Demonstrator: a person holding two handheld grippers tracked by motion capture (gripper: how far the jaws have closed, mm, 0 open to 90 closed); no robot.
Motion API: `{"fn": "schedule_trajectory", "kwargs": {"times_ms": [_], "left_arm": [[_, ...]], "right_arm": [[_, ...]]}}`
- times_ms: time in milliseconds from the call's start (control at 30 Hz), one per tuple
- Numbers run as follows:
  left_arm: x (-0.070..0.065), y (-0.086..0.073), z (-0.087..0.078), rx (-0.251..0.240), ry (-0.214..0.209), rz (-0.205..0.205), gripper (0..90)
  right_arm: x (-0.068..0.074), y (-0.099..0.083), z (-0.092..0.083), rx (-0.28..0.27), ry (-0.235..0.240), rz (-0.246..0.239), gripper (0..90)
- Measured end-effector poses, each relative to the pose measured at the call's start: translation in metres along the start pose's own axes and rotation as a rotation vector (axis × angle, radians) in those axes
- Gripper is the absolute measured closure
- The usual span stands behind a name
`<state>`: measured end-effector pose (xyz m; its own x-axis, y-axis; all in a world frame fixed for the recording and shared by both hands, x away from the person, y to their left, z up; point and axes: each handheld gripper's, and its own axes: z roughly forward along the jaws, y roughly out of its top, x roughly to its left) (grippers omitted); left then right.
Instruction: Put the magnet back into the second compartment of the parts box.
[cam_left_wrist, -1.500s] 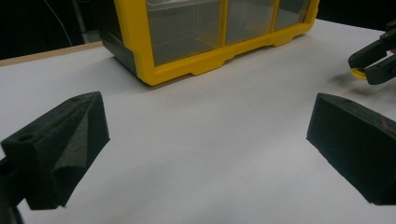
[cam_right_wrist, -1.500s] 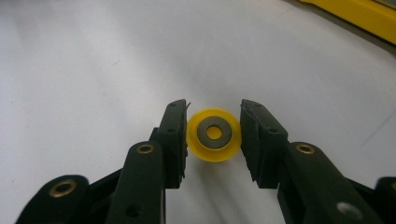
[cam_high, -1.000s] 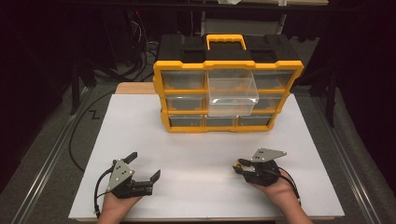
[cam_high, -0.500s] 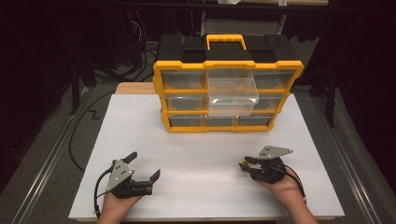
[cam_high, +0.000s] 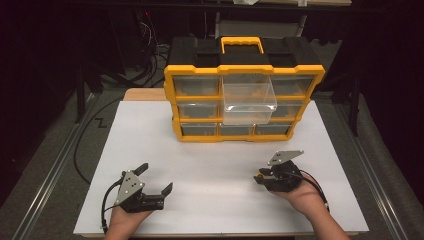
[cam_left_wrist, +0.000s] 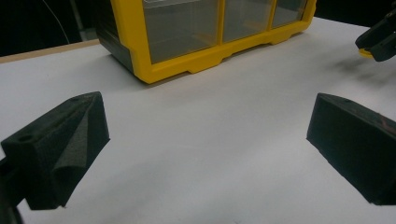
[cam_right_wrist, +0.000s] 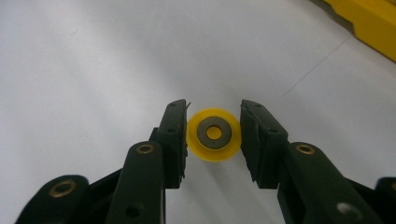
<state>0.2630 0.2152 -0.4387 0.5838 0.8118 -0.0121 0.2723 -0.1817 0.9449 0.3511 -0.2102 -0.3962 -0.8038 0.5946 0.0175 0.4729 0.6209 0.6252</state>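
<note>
Right gripper (cam_right_wrist: 214, 140) jaws clamp yellow disc (cam_right_wrist: 214, 134).

Yellow-and-black drawer organizer (cam_high: 244, 95) upright at far side of white tabletop (cam_high: 210, 165), yellow carry handle (cam_high: 242, 44) on top. One clear drawer (cam_high: 249, 104) in middle column pulled out. Black cables (cam_high: 90, 130) on floor beyond left edge.

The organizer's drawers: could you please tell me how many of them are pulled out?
1: the clear upper middle drawer of the yellow organizer juts forward; the other drawers around it sit flush.
</note>
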Motion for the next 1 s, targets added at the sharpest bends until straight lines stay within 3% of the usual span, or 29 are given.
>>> {"fn": "schedule_trajectory", "kwargs": {"times_ms": [267,433,1000], "left_arm": [[0.000,0.000,0.000,-0.001,-0.006,0.005,0.2],[0.001,-0.001,0.001,0.009,0.017,0.009,0.2],[0.000,0.000,0.001,0.014,0.015,0.020,0.2]], "right_arm": [[-0.001,0.005,0.001,0.092,0.024,0.005,64.4],[-0.001,0.006,-0.001,0.147,0.023,-0.005,64.4],[0.000,0.013,-0.003,0.256,0.074,-0.044,64.4]]}}
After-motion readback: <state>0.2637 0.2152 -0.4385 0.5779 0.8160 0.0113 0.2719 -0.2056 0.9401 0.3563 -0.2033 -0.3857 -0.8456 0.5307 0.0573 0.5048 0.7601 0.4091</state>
